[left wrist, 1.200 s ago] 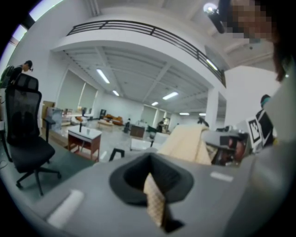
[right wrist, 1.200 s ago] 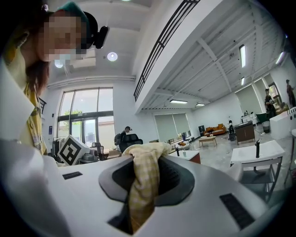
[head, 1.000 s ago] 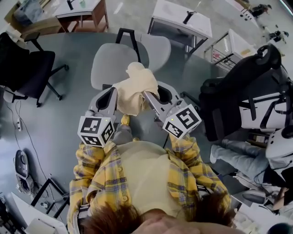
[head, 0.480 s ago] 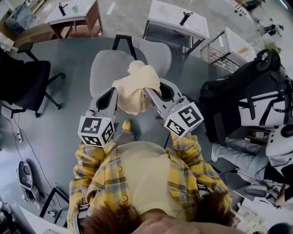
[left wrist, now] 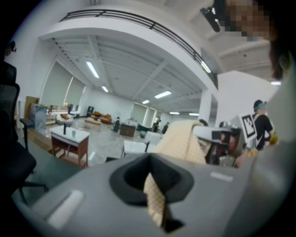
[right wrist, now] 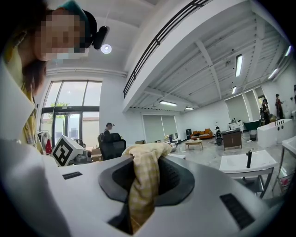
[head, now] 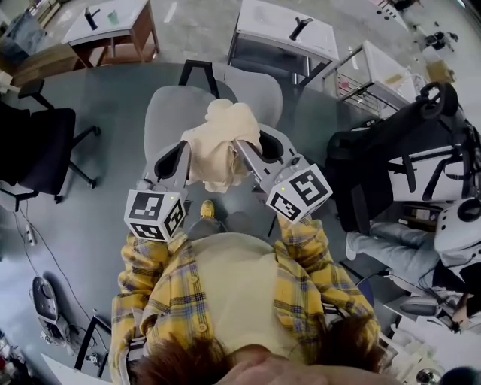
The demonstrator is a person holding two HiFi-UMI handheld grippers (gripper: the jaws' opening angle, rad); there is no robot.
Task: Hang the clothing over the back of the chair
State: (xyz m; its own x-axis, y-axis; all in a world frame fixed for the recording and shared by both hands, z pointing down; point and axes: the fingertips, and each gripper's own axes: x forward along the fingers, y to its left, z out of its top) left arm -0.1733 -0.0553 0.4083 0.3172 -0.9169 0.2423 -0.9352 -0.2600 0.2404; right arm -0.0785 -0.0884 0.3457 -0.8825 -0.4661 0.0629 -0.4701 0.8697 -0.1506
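I have the left hand-held gripper point(head: 183, 150) and right hand-held gripper point(head: 252, 147) both pinching the pale-yellow checked fabric garment point(head: 218, 143), close to the grey padded office chair point(head: 167, 113). Draping over its back not yet done.

A grey floor point(head: 98, 203) spreads out, with a black office chair point(head: 34, 147) at the left. White benches point(head: 282, 22) stand beyond. Strip lights point(right wrist: 238, 65) cross the high ceiling, and tall windows point(right wrist: 69, 111) glow.
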